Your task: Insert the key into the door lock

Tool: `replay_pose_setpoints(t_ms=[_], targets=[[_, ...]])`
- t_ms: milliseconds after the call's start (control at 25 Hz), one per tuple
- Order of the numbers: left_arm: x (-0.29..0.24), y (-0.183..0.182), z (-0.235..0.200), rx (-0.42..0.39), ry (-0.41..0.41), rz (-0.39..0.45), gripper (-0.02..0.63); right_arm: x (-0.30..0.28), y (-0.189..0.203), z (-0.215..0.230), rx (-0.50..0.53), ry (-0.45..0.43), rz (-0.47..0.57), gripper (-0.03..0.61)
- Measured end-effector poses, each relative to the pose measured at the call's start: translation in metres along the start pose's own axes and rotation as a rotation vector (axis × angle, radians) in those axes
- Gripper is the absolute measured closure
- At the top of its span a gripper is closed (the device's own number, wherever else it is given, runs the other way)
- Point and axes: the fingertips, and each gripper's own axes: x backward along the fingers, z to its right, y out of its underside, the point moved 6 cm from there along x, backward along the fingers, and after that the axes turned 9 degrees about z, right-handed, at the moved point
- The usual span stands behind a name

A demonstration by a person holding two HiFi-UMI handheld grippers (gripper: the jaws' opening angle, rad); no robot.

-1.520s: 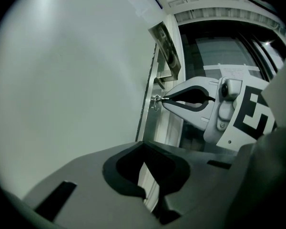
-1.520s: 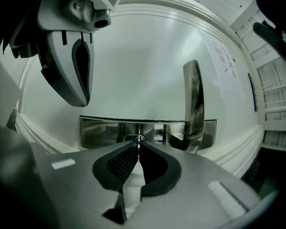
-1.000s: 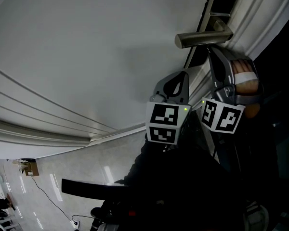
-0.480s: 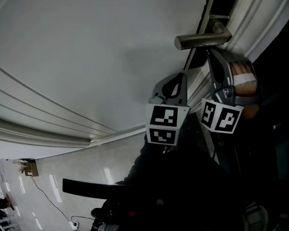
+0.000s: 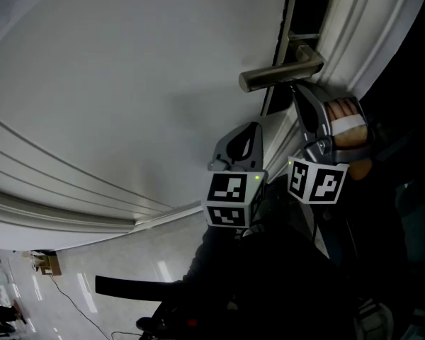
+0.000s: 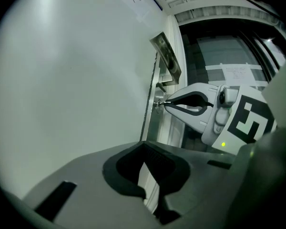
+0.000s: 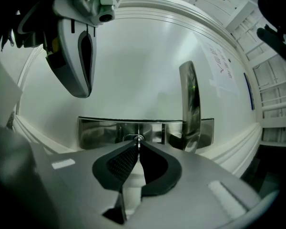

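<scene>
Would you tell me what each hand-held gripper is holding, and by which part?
The right hand-held gripper pinches the key by its rear end, tip at the door lock. The left hand-held gripper holds nothing.

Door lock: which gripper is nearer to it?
Right. The right gripper, shut on the key, has its tips at the door lock. The left gripper sits off to the side, apart from it.

key [image 7: 138, 147] at door lock [image 7: 137, 138], handle [image 7: 190, 104] beside; left gripper [image 6: 144, 146] alongside

left claw [image 6: 144, 147] tips together, empty — beyond, right claw [image 6: 166, 102] tip at the door lock [image 6: 158, 104]
</scene>
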Motion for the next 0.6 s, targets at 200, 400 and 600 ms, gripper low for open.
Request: replay_pose_setpoints(t_ms=[200, 400, 600], targets=[[0.001, 0.000, 0.001, -0.005, 0.001, -0.002, 0.612, 0.002, 0.000, 0.001, 0.004, -0.001, 0.004, 0.561], [0.001, 0.001, 0.001, -0.004, -0.001, 0.003, 0.613, 0.008, 0.002, 0.001, 0.001, 0.000, 0.011, 0.561], [0.005, 0.003, -0.002, -0.020, -0.010, 0.010, 0.612, 0.026, 0.008, 0.001, -0.172, 0.041, 0.013, 0.565]])
